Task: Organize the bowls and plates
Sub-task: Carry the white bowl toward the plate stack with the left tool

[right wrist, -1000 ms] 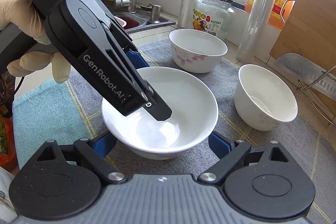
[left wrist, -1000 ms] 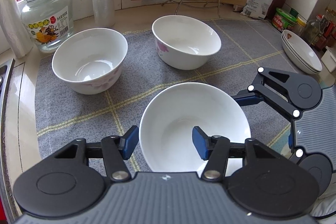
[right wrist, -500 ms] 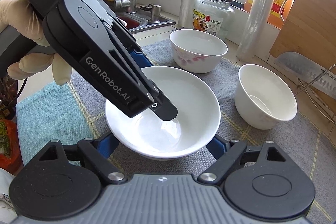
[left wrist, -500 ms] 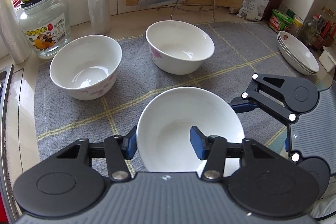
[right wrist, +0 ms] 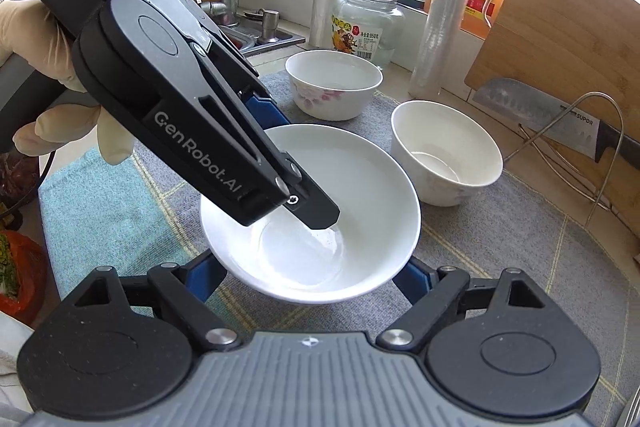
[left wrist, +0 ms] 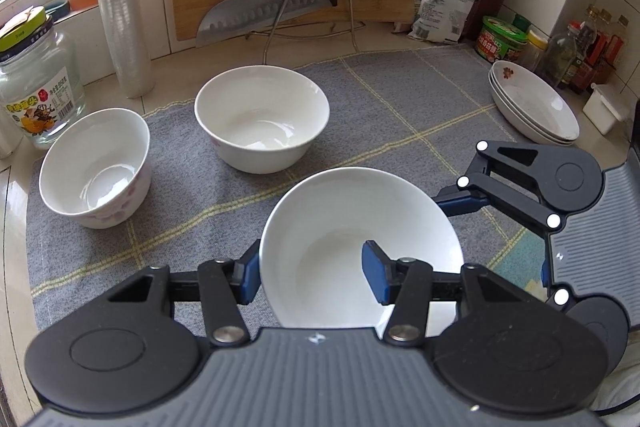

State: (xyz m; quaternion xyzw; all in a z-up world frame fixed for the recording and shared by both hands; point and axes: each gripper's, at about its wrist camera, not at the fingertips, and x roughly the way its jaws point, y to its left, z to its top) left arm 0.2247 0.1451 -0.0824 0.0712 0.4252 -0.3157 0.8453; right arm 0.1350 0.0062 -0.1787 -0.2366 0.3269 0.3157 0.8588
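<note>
Compared with a second earlier, the left gripper (left wrist: pixel 312 277) had carried the shallow bowl (left wrist: pixel 360 251) toward three o'clock and apparently off the grey mat (left wrist: pixel 200 211), its rim pinched between the fingers, so stacking looked underway. The right gripper (right wrist: pixel 308 277) sat wide, straddling that bowl without touching. Two deeper bowls (left wrist: pixel 262 119) at eleven o'clock stood empty; stacked plates (left wrist: pixel 536 107) waited at two o'clock.
</note>
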